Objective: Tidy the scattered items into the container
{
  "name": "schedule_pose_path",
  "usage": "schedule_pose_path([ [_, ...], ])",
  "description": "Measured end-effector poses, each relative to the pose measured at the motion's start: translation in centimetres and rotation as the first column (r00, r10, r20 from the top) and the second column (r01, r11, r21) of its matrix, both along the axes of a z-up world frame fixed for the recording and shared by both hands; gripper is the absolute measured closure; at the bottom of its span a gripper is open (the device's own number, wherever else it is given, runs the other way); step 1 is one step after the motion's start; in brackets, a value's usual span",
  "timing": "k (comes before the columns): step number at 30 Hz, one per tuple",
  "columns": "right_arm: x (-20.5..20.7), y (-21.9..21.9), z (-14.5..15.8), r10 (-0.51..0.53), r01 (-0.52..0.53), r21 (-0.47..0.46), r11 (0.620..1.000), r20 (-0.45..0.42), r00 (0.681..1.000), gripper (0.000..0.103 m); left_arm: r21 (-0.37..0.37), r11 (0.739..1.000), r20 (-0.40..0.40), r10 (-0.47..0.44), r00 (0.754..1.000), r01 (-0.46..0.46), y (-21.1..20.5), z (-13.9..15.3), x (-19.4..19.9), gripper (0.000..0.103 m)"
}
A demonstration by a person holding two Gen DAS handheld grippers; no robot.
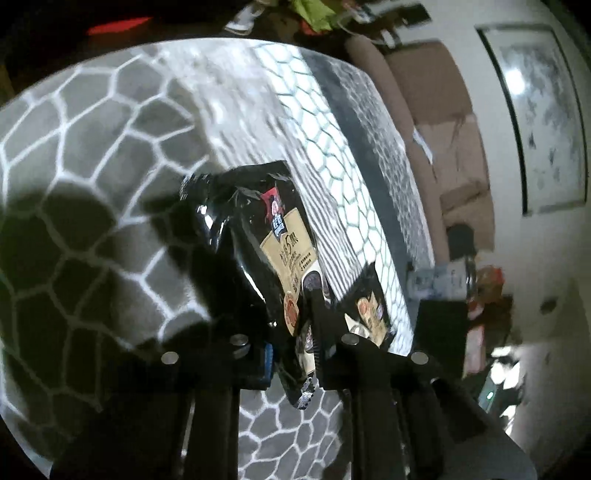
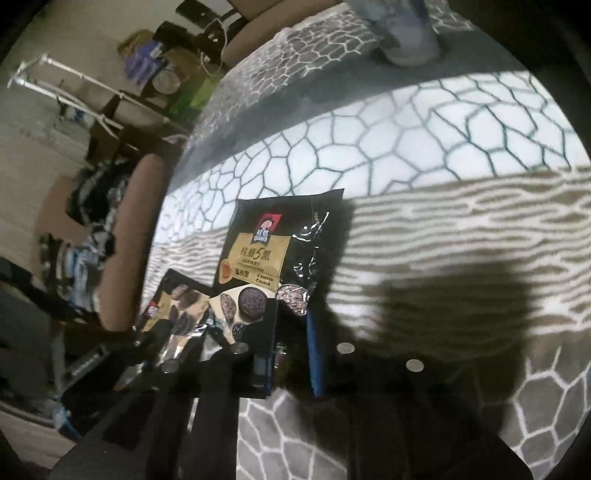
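Left claw [image 1: 295,332] and right claw [image 2: 290,332] each pinch an oat sachet [image 1: 273,236], long axis pointing away

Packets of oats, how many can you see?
2. One packet is in the right claw, over the patterned rug. The other packet lies beside it, towards the rug's edge. More may be hidden.

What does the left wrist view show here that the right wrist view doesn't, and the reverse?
Only the left wrist view shows a framed picture on the wall and the left gripper shut on an oatmeal packet. Only the right wrist view shows a white container at the far side, a metal rack, and the right gripper over a Quaker packet. Both show the honeycomb-patterned cloth, black packets and a beige sofa.
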State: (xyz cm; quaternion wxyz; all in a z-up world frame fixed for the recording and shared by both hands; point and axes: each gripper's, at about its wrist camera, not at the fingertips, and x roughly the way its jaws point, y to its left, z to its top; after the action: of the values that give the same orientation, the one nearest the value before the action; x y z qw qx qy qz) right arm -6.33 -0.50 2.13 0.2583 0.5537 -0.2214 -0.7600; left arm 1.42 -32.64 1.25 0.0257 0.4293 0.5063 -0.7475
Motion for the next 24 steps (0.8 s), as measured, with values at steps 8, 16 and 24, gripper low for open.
schedule_pose_path([
  [8,2.3,2.6,4.4,0.163,-0.141,0.174,0.975,-0.120,0.979,0.096,-0.149,0.933,0.115,-0.314,0.943,0.328,4.6,2.3,-0.9,0.089],
  [16,4.2,6.8,4.6,0.222,-0.179,0.307,0.935,-0.112,0.969,0.092,-0.234,0.840,0.233,-0.441,0.867,0.490,3.2,3.4,-3.2,0.086],
  [24,4.2,6.1,2.7,0.145,-0.143,-0.055,0.988,0.038,0.989,0.038,-0.246,0.879,0.233,-0.356,0.905,0.409,0.2,4.6,-3.2,0.034],
])
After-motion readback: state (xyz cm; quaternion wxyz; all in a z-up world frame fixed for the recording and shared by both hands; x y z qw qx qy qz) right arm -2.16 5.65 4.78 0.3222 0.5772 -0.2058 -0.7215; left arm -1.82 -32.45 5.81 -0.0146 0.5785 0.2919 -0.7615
